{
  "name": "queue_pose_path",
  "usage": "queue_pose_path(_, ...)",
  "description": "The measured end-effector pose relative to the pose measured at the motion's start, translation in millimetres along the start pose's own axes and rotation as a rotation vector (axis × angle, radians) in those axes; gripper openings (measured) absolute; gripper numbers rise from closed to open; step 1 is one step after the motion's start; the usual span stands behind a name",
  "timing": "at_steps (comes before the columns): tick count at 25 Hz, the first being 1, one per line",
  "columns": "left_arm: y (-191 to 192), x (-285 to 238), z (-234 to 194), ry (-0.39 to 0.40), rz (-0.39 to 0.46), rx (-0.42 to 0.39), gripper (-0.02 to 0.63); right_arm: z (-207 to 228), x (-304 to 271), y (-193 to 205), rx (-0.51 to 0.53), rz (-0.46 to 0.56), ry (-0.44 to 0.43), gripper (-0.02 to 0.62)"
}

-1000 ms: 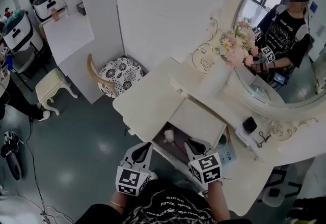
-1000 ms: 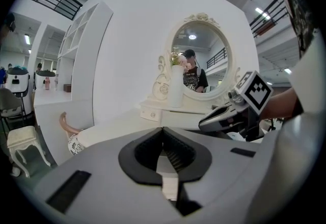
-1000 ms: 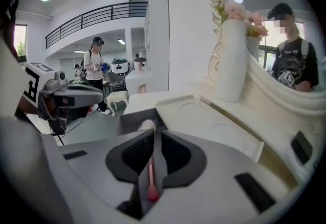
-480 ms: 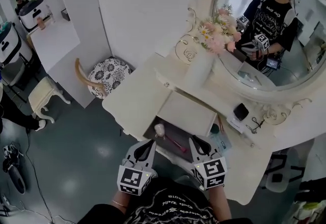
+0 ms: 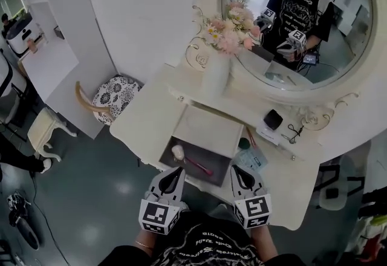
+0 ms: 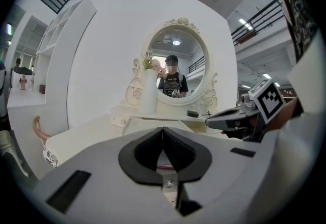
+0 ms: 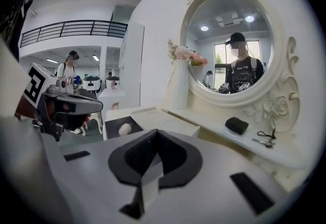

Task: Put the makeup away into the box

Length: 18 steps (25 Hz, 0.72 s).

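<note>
Closing just now on nothing, the right gripper [image 5: 240, 169] hung just beside the box [image 5: 208, 155]. The left gripper [image 5: 174, 173] was closed tight and empty too. A brush [image 5: 196, 165] lay in the box. A compact [image 5: 273, 118] sat on the worktop [image 5: 145, 120] past the box, probably next.

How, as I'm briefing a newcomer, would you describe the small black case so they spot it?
Find the big oval mirror over the white dressing table. On the ledge under its frame, right of the tall white vase, lies the small black case. It is the only solid dark block; beside it lies a thin wiry tool.
</note>
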State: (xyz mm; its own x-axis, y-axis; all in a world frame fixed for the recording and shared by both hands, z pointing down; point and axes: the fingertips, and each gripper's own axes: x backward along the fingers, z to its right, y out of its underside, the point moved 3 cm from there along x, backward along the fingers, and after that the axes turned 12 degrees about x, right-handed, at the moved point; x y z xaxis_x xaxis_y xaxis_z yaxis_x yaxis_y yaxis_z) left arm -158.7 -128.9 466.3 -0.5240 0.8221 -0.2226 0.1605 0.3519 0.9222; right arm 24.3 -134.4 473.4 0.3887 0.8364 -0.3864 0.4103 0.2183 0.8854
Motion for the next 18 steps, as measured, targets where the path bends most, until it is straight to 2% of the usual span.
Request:
queue_pose_path(8,2,-8,13,0.051,-0.019,-0.031,0.015,17,24,17,-0.035,0.0,0.127,0.009)
queue_pose_path(18,2,-14,19,0.075,-0.019,-0.046,0.015,16,28,24,-0.039,-0.013,0.141,0.008)
